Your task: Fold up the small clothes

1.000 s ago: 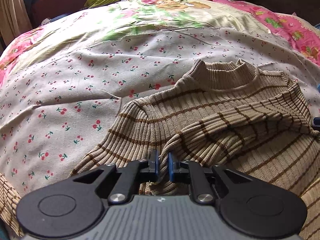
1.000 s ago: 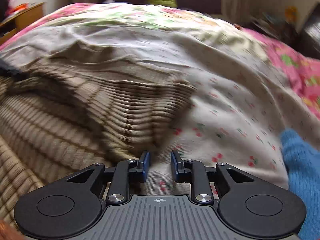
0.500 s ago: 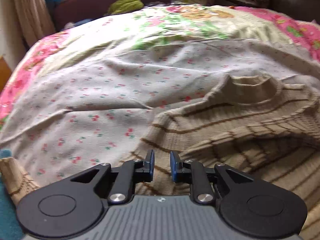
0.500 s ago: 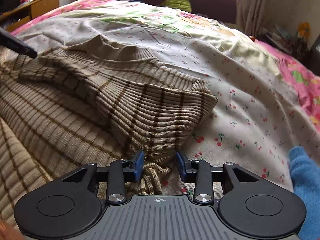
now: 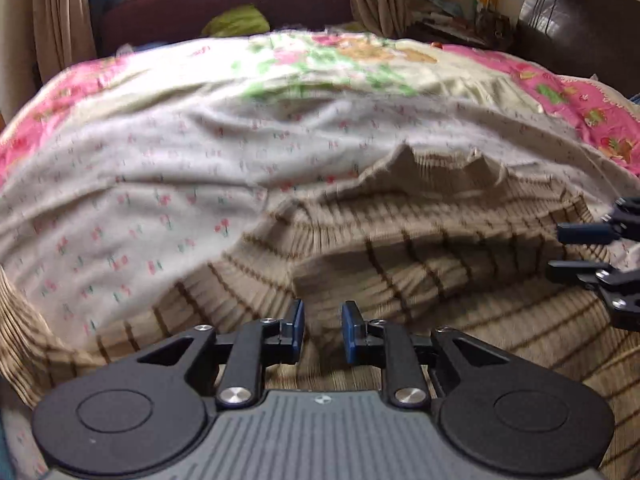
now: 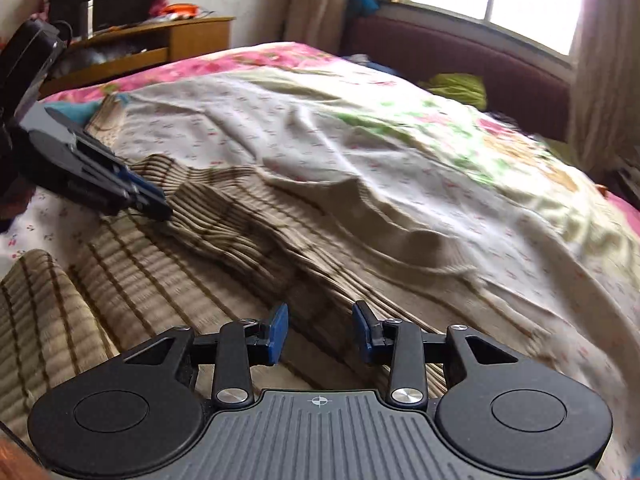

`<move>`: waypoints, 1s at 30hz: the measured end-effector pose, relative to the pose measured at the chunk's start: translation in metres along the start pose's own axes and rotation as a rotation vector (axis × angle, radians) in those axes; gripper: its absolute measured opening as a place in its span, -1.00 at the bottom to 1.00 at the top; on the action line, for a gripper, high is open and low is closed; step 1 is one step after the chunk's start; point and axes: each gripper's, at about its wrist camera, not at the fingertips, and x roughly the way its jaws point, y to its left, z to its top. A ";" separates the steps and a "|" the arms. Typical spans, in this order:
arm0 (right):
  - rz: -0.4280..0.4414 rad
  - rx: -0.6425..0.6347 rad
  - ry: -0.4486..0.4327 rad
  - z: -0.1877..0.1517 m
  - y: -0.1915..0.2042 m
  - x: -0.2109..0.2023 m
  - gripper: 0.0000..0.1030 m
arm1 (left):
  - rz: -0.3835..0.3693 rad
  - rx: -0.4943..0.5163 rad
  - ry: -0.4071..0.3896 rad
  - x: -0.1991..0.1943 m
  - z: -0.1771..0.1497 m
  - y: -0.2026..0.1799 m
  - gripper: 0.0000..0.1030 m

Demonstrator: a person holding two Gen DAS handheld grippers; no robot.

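Note:
A beige ribbed sweater with brown stripes [image 5: 440, 248] lies spread on the bed, collar away from me, a sleeve folded across its chest. It also shows in the right wrist view [image 6: 240, 248]. My left gripper [image 5: 322, 330] is open just above the sweater's folded part, holding nothing. My right gripper [image 6: 320, 332] is open over the sweater's body, holding nothing. The right gripper shows at the right edge of the left wrist view [image 5: 568, 250], and the left gripper at the left of the right wrist view [image 6: 160, 204], by the folded sleeve.
The bed is covered by a white cherry-print sheet [image 5: 160, 184] with pink floral borders [image 5: 580, 96]. A dark red headboard bench [image 5: 240, 0] with a green cloth [image 5: 236, 22] stands beyond. A wooden bedside table [image 6: 160, 44] stands at the left.
Both grippers have opened wider and let go of the sweater folds. Both have lifted and pulled back; the right one has swung to face the window.

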 end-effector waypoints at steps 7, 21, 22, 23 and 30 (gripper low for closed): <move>0.063 -0.078 -0.007 0.022 0.027 0.028 -0.32 | -0.038 -0.103 -0.030 -0.003 -0.016 0.016 -0.35; 0.026 0.140 0.017 0.036 -0.036 0.032 -0.32 | -0.181 -0.066 -0.208 -0.010 0.001 -0.013 -0.30; 0.002 0.131 0.044 0.032 -0.034 0.038 -0.32 | -0.199 -0.065 -0.198 -0.003 0.002 -0.018 -0.30; -0.025 0.120 0.069 0.029 -0.034 0.046 -0.34 | -0.215 -0.067 -0.183 0.004 0.002 -0.021 -0.30; -0.204 0.150 0.090 0.022 -0.058 0.062 -0.42 | -0.229 -0.085 -0.084 0.034 -0.013 -0.025 -0.29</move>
